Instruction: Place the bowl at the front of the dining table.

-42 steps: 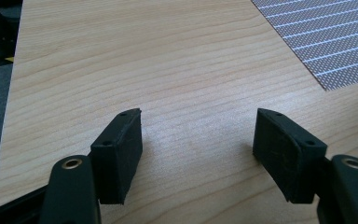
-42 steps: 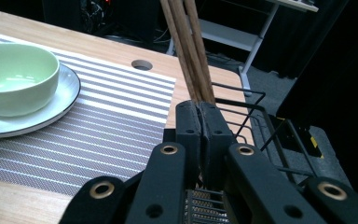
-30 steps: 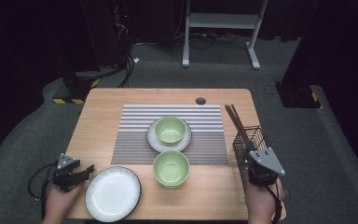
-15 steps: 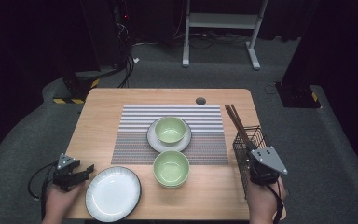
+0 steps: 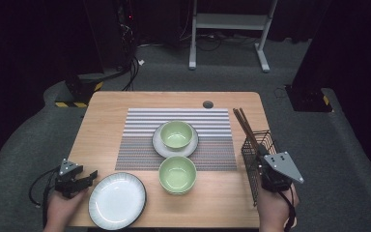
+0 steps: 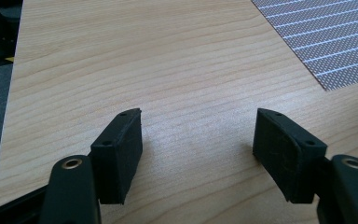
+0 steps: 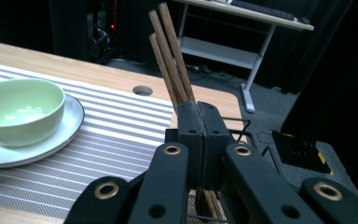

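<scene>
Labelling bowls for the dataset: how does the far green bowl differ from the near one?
The far green bowl sits on a grey saucer, in the middle of the striped placemat; the near green bowl has no saucer and sits at the placemat's near edge, partly on the bare table. The near green bowl lies closer to the white plate. Both are upright, empty, pale green and look alike in size.
</scene>
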`<state>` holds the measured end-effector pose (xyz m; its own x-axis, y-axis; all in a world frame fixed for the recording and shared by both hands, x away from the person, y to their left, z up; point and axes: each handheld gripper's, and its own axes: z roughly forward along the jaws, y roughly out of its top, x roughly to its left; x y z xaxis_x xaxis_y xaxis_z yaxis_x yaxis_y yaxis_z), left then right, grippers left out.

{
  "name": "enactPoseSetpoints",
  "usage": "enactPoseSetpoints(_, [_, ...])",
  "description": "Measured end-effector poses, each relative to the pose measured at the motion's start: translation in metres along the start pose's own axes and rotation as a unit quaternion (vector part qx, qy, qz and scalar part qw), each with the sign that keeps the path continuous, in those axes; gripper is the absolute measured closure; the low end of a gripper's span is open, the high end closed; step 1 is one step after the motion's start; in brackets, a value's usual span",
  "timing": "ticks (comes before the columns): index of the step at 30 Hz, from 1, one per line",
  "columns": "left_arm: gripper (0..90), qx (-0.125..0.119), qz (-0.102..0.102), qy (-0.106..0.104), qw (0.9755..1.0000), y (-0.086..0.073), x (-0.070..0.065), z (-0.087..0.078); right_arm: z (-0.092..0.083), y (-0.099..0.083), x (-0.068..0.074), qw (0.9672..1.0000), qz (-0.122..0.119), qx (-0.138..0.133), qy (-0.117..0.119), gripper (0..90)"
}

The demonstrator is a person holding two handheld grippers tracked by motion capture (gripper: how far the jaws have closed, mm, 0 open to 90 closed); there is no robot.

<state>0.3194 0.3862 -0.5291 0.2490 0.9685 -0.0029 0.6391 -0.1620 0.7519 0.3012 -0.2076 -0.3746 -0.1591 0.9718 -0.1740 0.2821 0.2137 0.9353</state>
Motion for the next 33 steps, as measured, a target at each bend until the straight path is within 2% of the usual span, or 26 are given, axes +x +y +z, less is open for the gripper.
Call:
enactPoseSetpoints(25, [32.9, -0.002, -0.002, 0.000, 1.0000, 0.000, 0.000, 0.000, -0.024, 0.018, 0.002, 0.9985, 0.017, -0.048, 0.019, 89.4])
enactPoseSetpoints(33, [32.9, -0.001, -0.002, 0.000, 1.0000, 0.000, 0.000, 0.000, -0.031, 0.024, 0.005, 0.9978, 0.012, -0.063, 0.018, 89.4])
